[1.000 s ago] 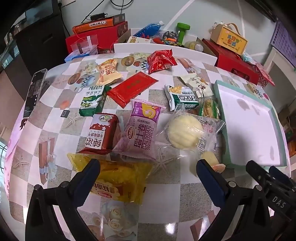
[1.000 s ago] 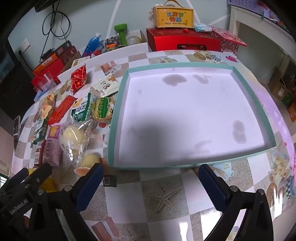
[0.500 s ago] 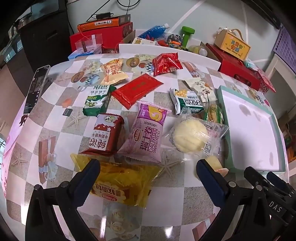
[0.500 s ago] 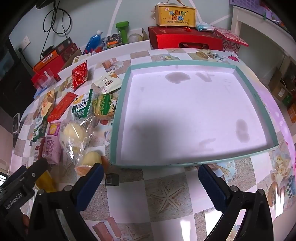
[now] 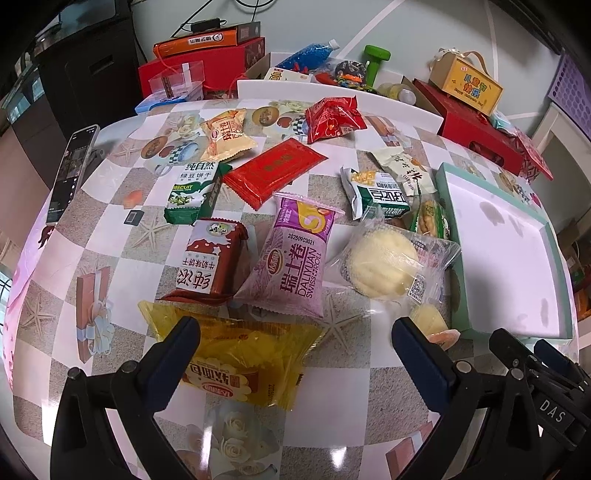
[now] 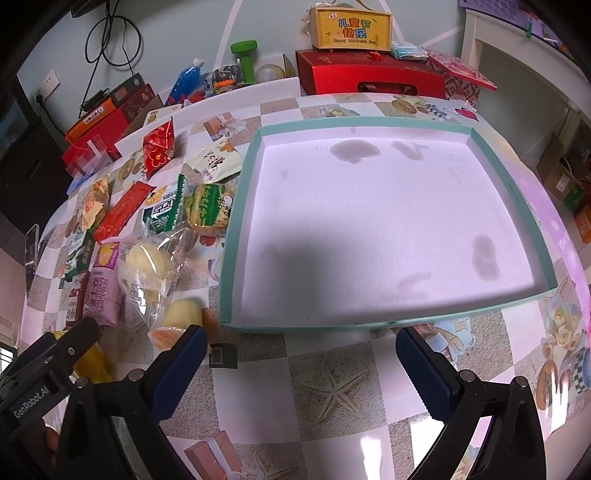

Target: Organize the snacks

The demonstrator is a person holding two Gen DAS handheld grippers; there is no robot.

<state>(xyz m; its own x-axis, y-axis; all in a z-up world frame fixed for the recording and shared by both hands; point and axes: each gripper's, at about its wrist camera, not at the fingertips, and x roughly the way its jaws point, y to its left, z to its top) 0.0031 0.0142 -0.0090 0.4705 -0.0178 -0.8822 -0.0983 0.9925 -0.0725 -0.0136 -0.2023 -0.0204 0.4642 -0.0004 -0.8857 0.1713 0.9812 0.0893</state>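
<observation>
Several snack packs lie on the checkered table left of a shallow teal-rimmed tray (image 6: 513, 184), which holds nothing; the tray rim also shows in the left wrist view (image 5: 448, 192). My left gripper (image 5: 295, 339) is open and empty above a yellow bread pack (image 5: 236, 365). Beyond it lie a purple Swiss roll pack (image 5: 295, 258), a brown wafer pack (image 5: 210, 262), a bun in clear wrap (image 5: 384, 258) and a red flat pack (image 5: 273, 170). My right gripper (image 6: 299, 350) is open and empty just before the tray's near rim.
A phone (image 5: 70, 173) lies at the table's left edge. Red boxes (image 6: 369, 77), a yellow gift box (image 6: 351, 27), a green dumbbell (image 6: 245, 55) and a blue bottle (image 6: 184, 81) stand behind the table. A small jelly cup (image 6: 177, 325) sits by the tray's near-left corner.
Both views have drawn back slightly; the snacks and the tray sit a little lower and farther in frame. Both grippers stay open and nothing was picked up.
</observation>
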